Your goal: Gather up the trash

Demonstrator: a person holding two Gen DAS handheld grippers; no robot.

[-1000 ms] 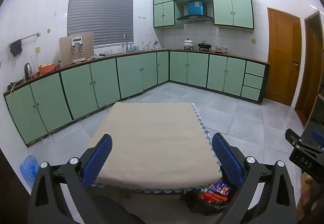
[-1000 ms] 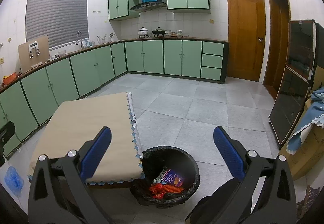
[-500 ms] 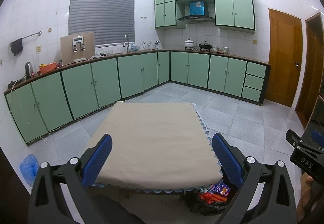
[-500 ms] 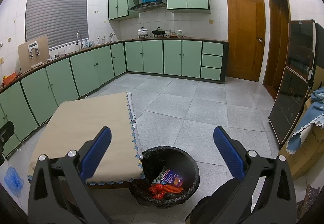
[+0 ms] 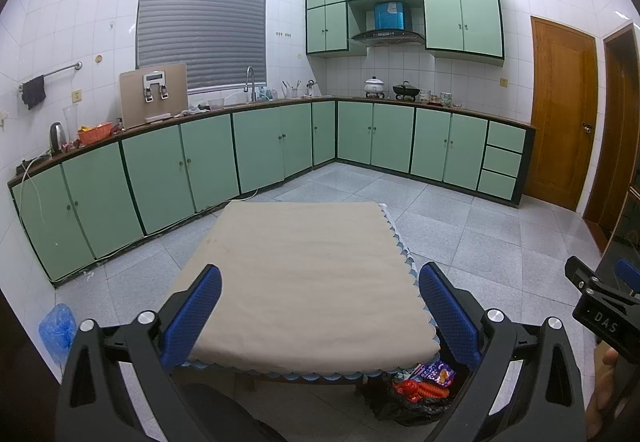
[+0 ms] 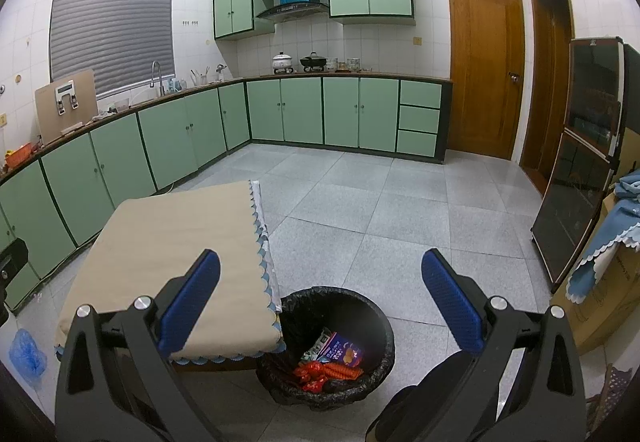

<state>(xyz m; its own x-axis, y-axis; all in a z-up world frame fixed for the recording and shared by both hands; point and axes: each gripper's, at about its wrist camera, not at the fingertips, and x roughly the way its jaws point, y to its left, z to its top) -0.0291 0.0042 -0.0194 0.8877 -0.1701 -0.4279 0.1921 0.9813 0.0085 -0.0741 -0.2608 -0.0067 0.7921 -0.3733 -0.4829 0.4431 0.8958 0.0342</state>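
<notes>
Trash, red wrappers (image 6: 326,372) and a purple packet (image 6: 340,352), lies inside the black-lined bin (image 6: 372,322) on the floor just beside the cloth-covered worktop (image 6: 168,242). The left gripper (image 5: 320,316) and right gripper (image 6: 320,300) hover with jaws wide and empty.

"DAS" stands in pale letters on the right gripper (image 5: 602,316) body (lower right of frame); wrapper print is unreadable.

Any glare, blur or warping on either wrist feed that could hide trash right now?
Left wrist view: sharp, glare only on the upper wall tiles, fisheye bows the cabinets; the table hides most of the trash bin. Right wrist view: sharp, bin interior dim but wrappers readable.
</notes>
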